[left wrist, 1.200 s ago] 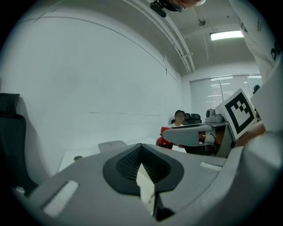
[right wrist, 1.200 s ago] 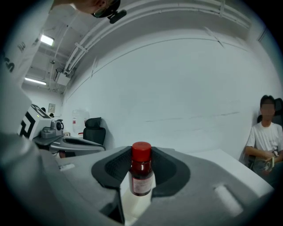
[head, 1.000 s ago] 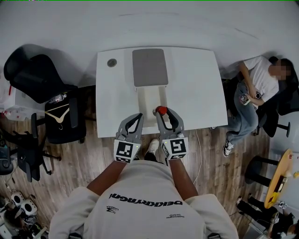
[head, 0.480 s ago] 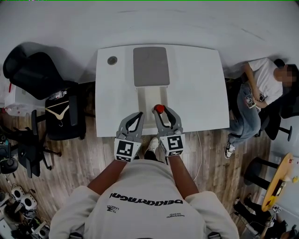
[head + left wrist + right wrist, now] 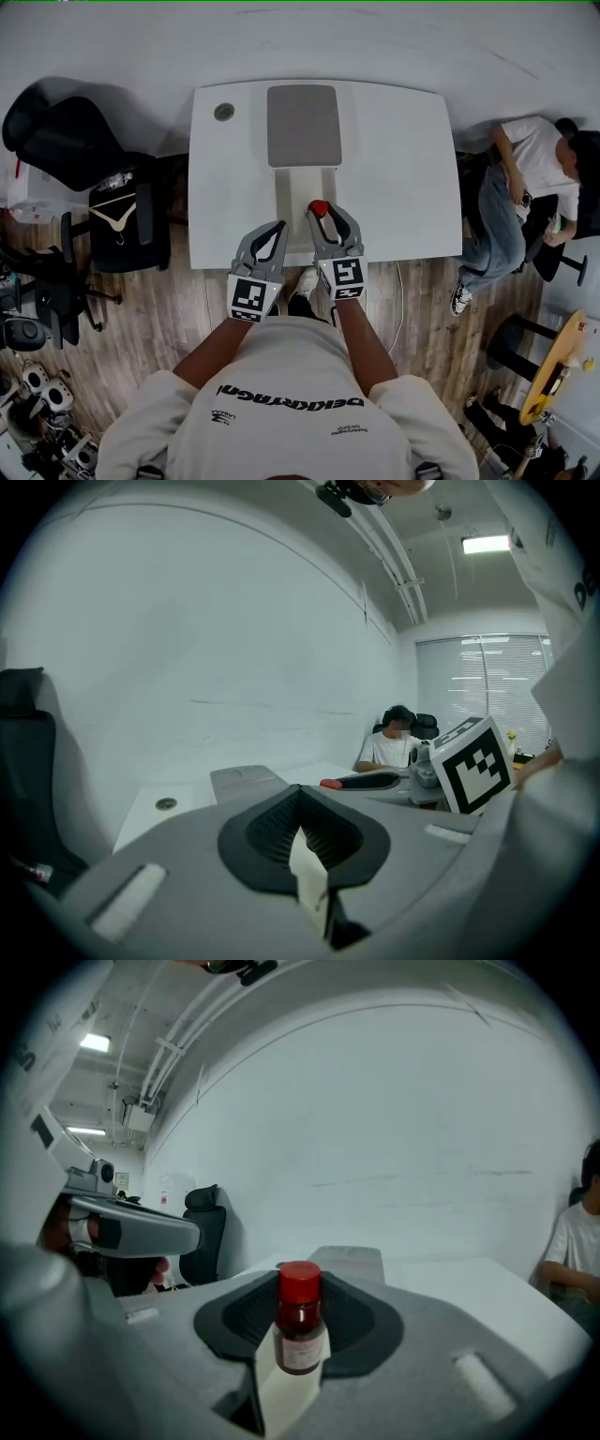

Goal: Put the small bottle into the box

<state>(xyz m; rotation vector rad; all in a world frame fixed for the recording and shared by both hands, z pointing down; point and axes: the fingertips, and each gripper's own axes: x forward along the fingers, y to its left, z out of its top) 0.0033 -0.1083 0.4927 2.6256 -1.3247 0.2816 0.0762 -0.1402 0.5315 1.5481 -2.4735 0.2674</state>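
Small bottle (image 5: pixel 300 1333): one, cylindrical, dark reddish glass, pale label, smooth red cap. It stands upright, clamped between the jaws of the right gripper (image 5: pixel 321 212), at the centre of the head view over the box (image 5: pixel 292 192).

Box: one, long, cream-white, open on top. A flat grey panel (image 5: pixel 303 125) with rounded corners adjoins its upper end.

Left gripper (image 5: pixel 278 229): jaws closed together, nothing in them, at the box's lower left edge.

Both grippers: matte grey plastic, ribbed black pads, one marker cube each.

Table (image 5: pixel 403 169): one, white, smooth, rounded corners.
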